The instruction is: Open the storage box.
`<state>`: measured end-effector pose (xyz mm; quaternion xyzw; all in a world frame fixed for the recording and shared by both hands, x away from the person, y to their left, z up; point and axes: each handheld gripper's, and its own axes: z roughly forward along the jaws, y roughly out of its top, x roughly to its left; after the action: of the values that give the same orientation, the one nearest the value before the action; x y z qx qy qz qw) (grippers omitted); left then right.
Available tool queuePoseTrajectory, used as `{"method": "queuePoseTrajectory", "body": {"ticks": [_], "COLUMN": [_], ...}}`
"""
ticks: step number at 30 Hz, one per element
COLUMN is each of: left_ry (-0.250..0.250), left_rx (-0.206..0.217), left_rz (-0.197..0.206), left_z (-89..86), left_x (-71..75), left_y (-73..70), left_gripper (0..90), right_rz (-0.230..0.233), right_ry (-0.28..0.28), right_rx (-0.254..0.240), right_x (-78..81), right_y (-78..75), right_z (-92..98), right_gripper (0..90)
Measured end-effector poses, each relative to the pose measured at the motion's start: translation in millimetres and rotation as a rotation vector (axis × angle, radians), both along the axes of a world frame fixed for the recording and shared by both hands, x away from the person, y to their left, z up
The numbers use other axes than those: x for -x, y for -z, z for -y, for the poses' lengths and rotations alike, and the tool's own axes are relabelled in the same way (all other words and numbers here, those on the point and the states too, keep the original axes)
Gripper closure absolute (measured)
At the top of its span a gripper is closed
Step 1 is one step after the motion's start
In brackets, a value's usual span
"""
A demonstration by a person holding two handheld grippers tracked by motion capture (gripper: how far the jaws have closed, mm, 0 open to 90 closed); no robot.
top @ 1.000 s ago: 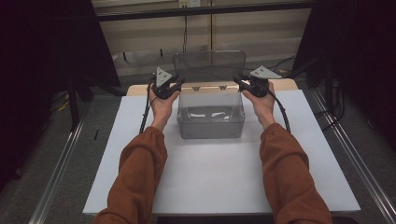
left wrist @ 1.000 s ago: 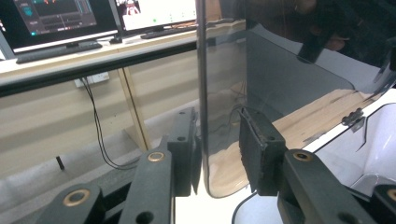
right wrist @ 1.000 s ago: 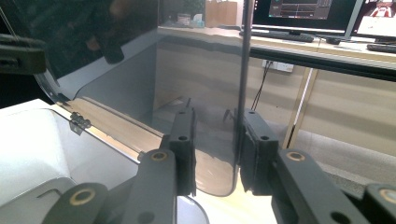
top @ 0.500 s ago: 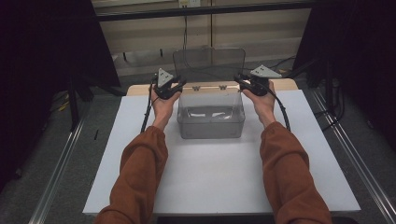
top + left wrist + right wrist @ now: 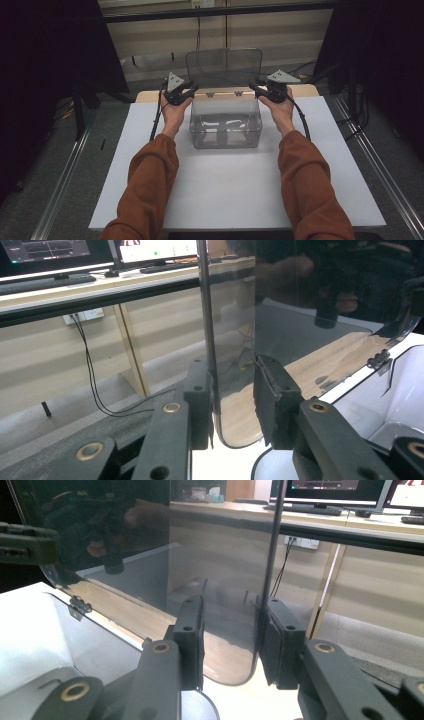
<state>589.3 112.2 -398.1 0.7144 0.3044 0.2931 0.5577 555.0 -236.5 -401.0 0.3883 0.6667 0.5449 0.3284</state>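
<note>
A clear, rectangular plastic box (image 5: 226, 120) sits near the far edge of the white bench (image 5: 235, 200), its smoky transparent hinged lid (image 5: 224, 62) raised upright. The left hand-held gripper (image 5: 232, 407) and right hand-held gripper (image 5: 231, 640) each straddle a lid edge, jaws apparently not clamped.

box (image 5: 225, 120): clear smoky grey | table (image 5: 240, 190): white | sleeves (image 5: 150, 180): rust-brown | tongs (image 5: 232, 405): black
</note>
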Motion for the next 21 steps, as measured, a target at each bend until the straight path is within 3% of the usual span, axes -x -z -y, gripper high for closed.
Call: {"method": "queuePoseTrajectory", "body": {"ticks": [3,7,10,14,21], "left_ry": [0.004,0.002,-0.007,-0.008,-0.018], "left_rx": [0.033,0.04,0.039,0.007,0.023], "left_rz": [-0.021,-0.034,-0.042,-0.04,-0.061], "left_z": [-1.0,-1.2,-0.1,-0.5,1.2], "left_x": [-1.2,-2.6,-3.4,-4.6,-6.6], "left_y": [1.1,0.7,0.5,1.1,2.9], "left_gripper": [69.7,70.3,70.3,70.4,68.7], "right_rz": [-0.004,-0.025,-0.036,-0.037,-0.044], "right_ry": [-0.002,-0.002,-0.009,0.0,0.006], "right_rx": [-0.009,-0.01,-0.011,-0.018,-0.03], "right_x": [-0.4,-1.4,-2.6,-3.5,-6.3], "right_y": [0.8,1.1,4.1,4.7,5.5], "right_z": [-1.0,1.2,1.4,2.1,2.7], "right_gripper": [62.5,63.7,64.4,67.5,70.3]}}
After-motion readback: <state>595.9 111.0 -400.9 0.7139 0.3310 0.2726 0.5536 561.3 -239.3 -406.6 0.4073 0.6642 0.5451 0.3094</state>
